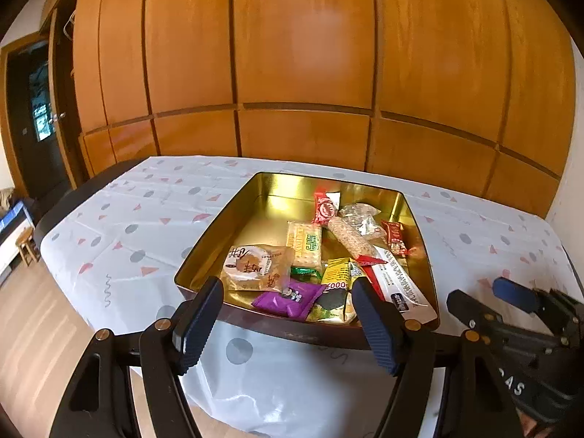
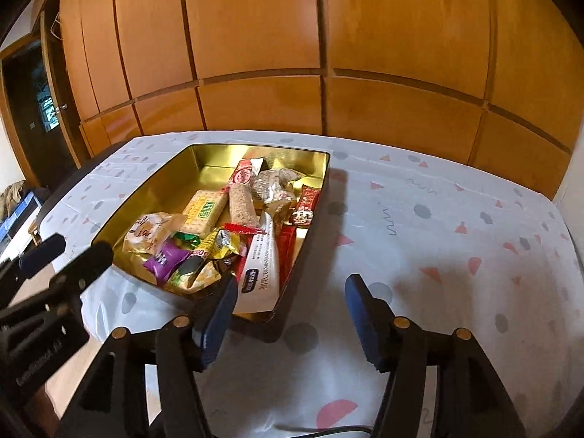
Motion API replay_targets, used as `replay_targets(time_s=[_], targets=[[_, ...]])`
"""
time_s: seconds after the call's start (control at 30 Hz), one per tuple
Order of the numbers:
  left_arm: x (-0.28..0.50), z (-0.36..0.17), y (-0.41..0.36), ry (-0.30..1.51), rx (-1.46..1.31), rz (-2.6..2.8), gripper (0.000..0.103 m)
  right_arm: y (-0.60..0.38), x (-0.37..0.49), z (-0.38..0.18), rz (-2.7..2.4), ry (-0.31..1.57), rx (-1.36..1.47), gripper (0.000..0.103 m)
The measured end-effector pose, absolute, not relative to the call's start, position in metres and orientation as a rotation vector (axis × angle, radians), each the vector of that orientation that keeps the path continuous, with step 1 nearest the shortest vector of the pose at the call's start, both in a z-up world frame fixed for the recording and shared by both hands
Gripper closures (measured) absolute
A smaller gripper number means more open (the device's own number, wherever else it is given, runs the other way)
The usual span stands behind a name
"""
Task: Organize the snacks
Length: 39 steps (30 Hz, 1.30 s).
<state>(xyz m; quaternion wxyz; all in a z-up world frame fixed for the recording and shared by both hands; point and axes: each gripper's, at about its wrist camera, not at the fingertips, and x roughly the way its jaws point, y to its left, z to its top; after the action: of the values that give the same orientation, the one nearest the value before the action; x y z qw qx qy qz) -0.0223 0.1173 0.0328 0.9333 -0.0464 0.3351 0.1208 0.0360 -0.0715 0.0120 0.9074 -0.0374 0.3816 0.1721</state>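
Both grippers — left (image 1: 288, 303) and right (image 2: 288, 301) — hung wide and empty near the gold tin (image 1: 233, 211) of snacks (image 1: 304, 242).

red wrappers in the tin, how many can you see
3, maybe more hidden in the pile. One red wrapper lies toward the far wall of the tin, one dark red packet by the right wall, one red strip under the long white packet.

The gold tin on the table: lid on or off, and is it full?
Off, no lid in view. The gold tin stands open, partly filled: snack packets are piled toward its near and right side, and the far left floor is bare.
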Motion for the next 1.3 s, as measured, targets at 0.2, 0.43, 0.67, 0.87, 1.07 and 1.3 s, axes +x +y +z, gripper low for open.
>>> replay_targets(time_s=[0.2,0.43,0.67,0.87,1.07,1.3], targets=[[-0.021,0.030,0.116,0.702,-0.088,0.253,0.029,-0.069,0.032,0.012,0.363,0.785,-0.077,0.036],[-0.021,0.028,0.116,0.711,-0.090,0.266,0.029,-0.070,0.030,0.015,0.356,0.766,-0.072,0.034],[-0.019,0.024,0.120,0.730,-0.111,0.268,0.029,-0.069,0.031,0.012,0.366,0.771,-0.071,0.032],[-0.019,0.022,0.119,0.738,-0.101,0.286,0.029,-0.066,0.031,0.011,0.371,0.767,-0.077,0.032],[-0.017,0.018,0.118,0.748,-0.100,0.280,0.040,-0.066,0.032,0.009,0.383,0.776,-0.072,0.032],[-0.021,0.026,0.114,0.697,-0.068,0.255,0.053,-0.066,0.033,0.007,0.401,0.785,-0.073,0.031]])
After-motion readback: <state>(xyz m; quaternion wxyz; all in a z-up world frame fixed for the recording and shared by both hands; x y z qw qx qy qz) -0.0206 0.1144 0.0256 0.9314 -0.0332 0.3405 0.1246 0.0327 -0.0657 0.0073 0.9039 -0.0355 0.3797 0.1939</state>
